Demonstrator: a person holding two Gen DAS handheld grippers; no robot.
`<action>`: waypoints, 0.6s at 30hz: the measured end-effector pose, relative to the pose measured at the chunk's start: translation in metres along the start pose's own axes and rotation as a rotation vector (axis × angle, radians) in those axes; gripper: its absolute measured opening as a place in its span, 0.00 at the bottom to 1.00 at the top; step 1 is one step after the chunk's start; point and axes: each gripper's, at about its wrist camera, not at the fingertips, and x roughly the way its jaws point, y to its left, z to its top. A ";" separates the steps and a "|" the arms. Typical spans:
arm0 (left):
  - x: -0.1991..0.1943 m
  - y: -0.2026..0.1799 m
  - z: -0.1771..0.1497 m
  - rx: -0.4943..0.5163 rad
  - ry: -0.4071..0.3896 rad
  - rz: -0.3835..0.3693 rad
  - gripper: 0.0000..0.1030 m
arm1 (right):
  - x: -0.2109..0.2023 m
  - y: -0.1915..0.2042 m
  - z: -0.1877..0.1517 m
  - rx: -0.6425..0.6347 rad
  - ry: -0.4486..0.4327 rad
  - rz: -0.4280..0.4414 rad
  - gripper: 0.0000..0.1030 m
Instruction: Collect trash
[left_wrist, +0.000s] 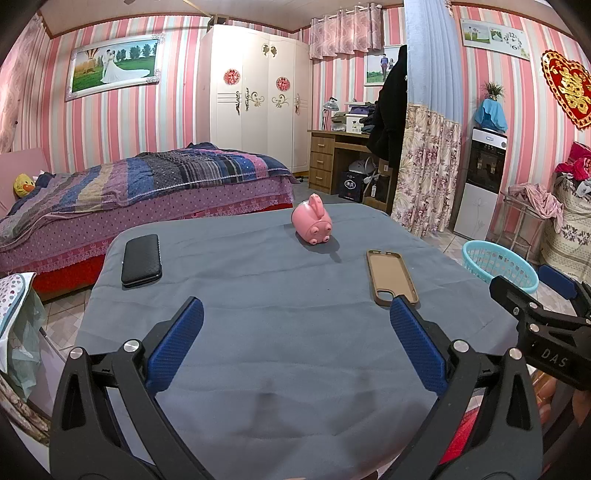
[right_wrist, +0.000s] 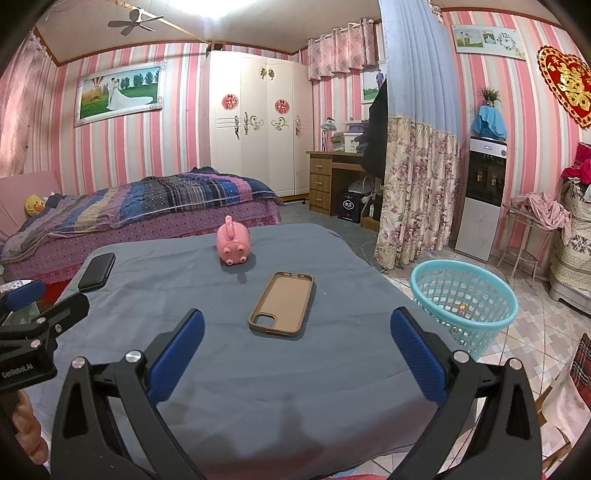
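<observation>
Grey cloth covered the table (right_wrist: 229, 384) in a pink-striped bedroom, and both grippers hung over its near edge with nothing between their pads. Nearest, the right gripper (right_wrist: 297, 350) stood with its blue fingers spread wide, and the left gripper (left_wrist: 295, 343) was equally wide apart. Just beyond the right one lay the brown phone case (right_wrist: 282, 304), flat and inside-up, its long axis running away from the tongs and leaning slightly right; it sat almost dead ahead of the right hand but off to the left gripper's right, so the right looked the nearer arm. Farther on lay a pink pig toy (right_wrist: 233, 242) and, far left, a black wallet (left_wrist: 142, 260). Off the table's right side, on the floor, stood the teal basket (right_wrist: 463, 301).
</observation>
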 end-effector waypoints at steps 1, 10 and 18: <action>0.000 0.000 0.000 0.000 0.000 0.000 0.95 | 0.000 0.000 0.000 0.001 0.001 -0.001 0.96; -0.001 0.000 0.000 0.001 -0.001 0.000 0.95 | 0.000 -0.001 0.000 0.000 0.000 0.000 0.96; 0.000 -0.002 0.001 0.001 -0.003 0.001 0.95 | 0.000 0.000 0.000 -0.002 -0.003 0.000 0.96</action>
